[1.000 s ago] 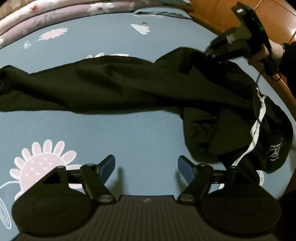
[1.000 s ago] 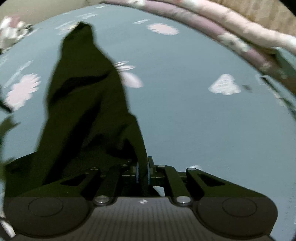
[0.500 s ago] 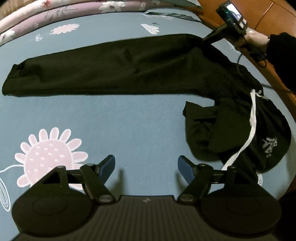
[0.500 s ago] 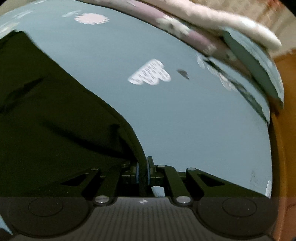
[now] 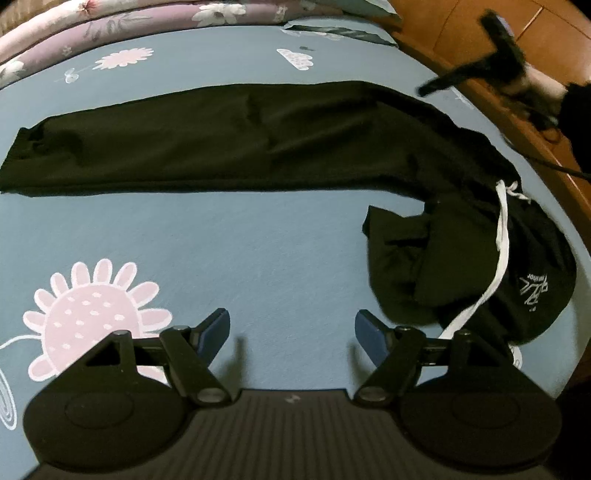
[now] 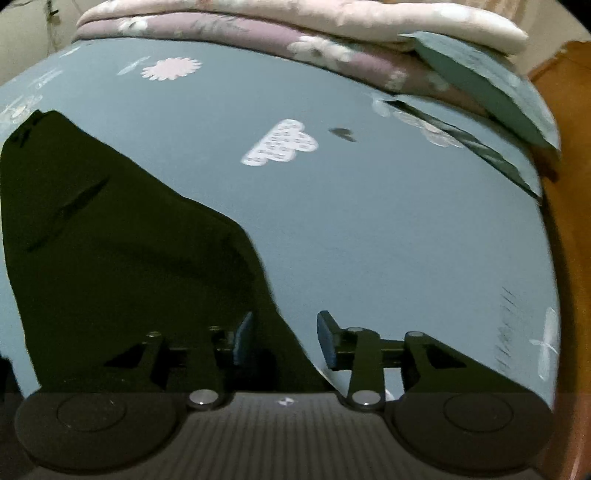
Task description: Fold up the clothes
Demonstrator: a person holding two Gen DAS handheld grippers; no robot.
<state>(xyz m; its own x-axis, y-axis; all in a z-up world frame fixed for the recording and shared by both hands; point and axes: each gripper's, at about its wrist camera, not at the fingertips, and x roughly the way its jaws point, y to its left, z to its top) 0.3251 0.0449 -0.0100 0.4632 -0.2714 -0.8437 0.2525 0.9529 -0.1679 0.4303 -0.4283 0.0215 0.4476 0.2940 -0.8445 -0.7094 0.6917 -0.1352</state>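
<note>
Black trousers (image 5: 240, 136) lie on the blue bed sheet (image 5: 258, 258), one leg stretched flat to the left. The waist end is bunched at the right, with a white drawstring (image 5: 500, 236) across it. My left gripper (image 5: 291, 330) hovers open over bare sheet, just left of the bunched waist, with nothing between its fingers. My right gripper (image 6: 284, 336) has its jaws opening. The edge of the trousers (image 6: 110, 258) lies on the bed beneath the gap, and neither pad presses on it. From the left wrist view the right gripper (image 5: 436, 86) shows blurred, off the cloth's far right corner.
Folded floral quilts (image 6: 295, 33) and a blue pillow (image 6: 480, 85) are stacked at the far end of the bed. Orange wooden floor (image 5: 480, 29) borders the bed's right edge. A person's dark sleeve (image 5: 576, 107) is at the far right. Printed flowers and clouds mark the sheet.
The right gripper drew the trouser leg out flat onto the bed, then opened and let go of the cloth edge, drawing off to the right. The left gripper kept still.
</note>
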